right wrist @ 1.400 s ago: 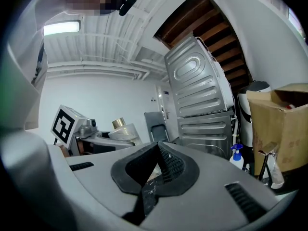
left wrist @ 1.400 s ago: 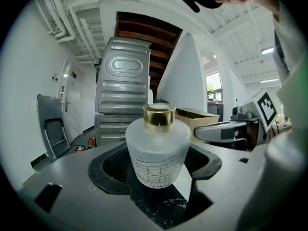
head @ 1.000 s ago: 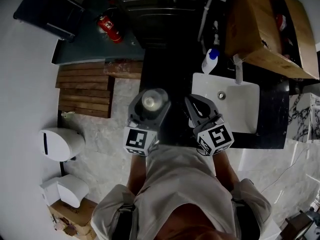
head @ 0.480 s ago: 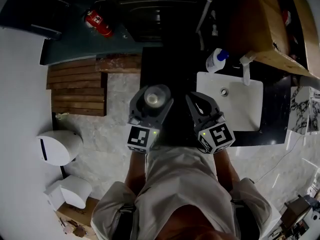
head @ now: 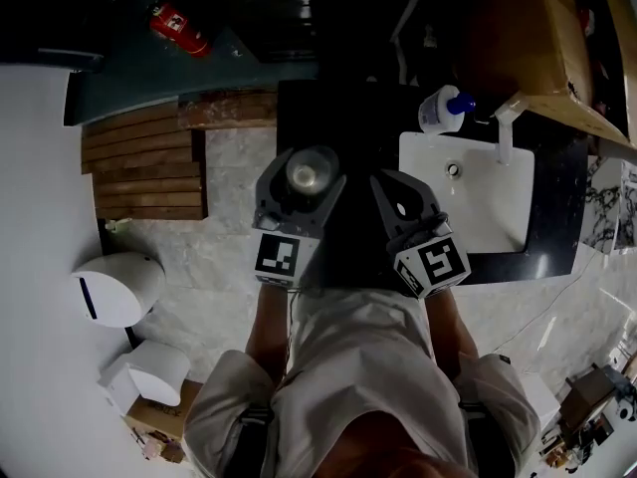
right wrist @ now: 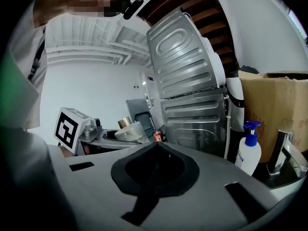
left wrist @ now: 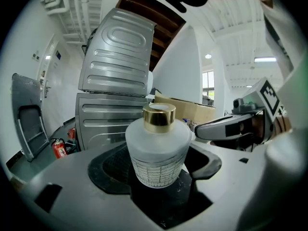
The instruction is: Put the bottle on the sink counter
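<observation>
Bottle (left wrist: 156,153): squat frosted glass, rounded shoulders, a fine grid pattern round the lower body, short shiny gold cap (left wrist: 159,118). It stands upright.

Left gripper (head: 305,179): jaws part-open, clamped on the bottle's lower body with black textured pads (left wrist: 108,170) on either side. Grey matte shell, marker cube at the rear.

Right gripper (right wrist: 157,150): jaws fully together, tips meeting in a point, nothing between them. It's just beside the left gripper, and the two don't touch.

Location: in the head view the bottle is held over the left end of the sink counter (head: 557,217), a glossy black top. Can't tell if the base is touching it.

White rectangular basin (head: 478,222) is set into the counter, right of both grippers. Right gripper overlaps the basin's left rim in that view.

Clearance: the black strip left of the basin is bare. Behind the basin are a white pump bottle with blue head (head: 443,111) and a faucet (head: 504,132), close together. A cardboard box (head: 537,48) stands behind them. Ribbed stainless panels (left wrist: 118,81) rise ahead of the grippers.
</observation>
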`<action>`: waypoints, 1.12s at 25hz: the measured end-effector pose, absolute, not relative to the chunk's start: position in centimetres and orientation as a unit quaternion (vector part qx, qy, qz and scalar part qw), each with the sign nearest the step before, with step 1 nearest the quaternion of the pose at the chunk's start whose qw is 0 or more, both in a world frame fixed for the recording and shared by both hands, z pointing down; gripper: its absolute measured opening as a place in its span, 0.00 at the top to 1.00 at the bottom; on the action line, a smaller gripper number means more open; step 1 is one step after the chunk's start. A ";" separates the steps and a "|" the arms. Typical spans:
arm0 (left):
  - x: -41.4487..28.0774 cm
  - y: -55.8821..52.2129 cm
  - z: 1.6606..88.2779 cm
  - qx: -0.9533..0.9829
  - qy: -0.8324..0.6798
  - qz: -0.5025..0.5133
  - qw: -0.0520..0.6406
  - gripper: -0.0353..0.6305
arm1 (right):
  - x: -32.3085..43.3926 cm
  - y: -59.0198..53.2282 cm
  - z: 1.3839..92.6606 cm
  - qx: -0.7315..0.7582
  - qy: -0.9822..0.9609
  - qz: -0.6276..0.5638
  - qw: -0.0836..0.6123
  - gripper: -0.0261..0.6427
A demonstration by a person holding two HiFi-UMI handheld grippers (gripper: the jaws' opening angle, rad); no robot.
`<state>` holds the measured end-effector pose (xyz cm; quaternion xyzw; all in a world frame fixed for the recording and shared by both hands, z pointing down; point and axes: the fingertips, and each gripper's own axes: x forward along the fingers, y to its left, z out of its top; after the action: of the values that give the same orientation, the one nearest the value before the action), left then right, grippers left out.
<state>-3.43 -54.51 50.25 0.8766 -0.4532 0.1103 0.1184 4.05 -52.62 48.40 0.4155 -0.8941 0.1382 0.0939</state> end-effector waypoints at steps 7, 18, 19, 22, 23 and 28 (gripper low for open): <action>-3.0 -57.2 52.4 0.882 -0.443 0.122 0.103 0.46 | 3.7 -54.2 51.0 0.426 -0.886 0.155 0.101 0.97; -3.0 -60.2 55.7 0.880 -0.443 0.143 0.091 0.46 | 3.9 -56.7 53.9 0.436 -0.877 0.171 0.105 0.97; -3.0 -60.4 56.1 0.880 -0.442 0.148 0.088 0.46 | 3.9 -56.9 54.2 0.437 -0.877 0.172 0.106 0.97; -2.8 -61.0 56.8 0.879 -0.444 0.148 0.095 0.46 | 3.9 -57.4 54.9 0.438 -0.875 0.175 0.108 0.97; -2.8 -61.3 57.1 0.878 -0.444 0.149 0.095 0.46 | 3.9 -57.6 55.1 0.439 -0.875 0.176 0.109 0.97; -2.9 -62.2 59.1 0.879 -0.439 0.164 0.091 0.46 | 3.4 -58.2 56.3 0.437 -0.873 0.182 0.113 0.97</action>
<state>-2.93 -62.20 59.05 0.8789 -0.4386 0.1637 0.0914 3.43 -58.18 56.27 0.4374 -0.8734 0.1817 0.1130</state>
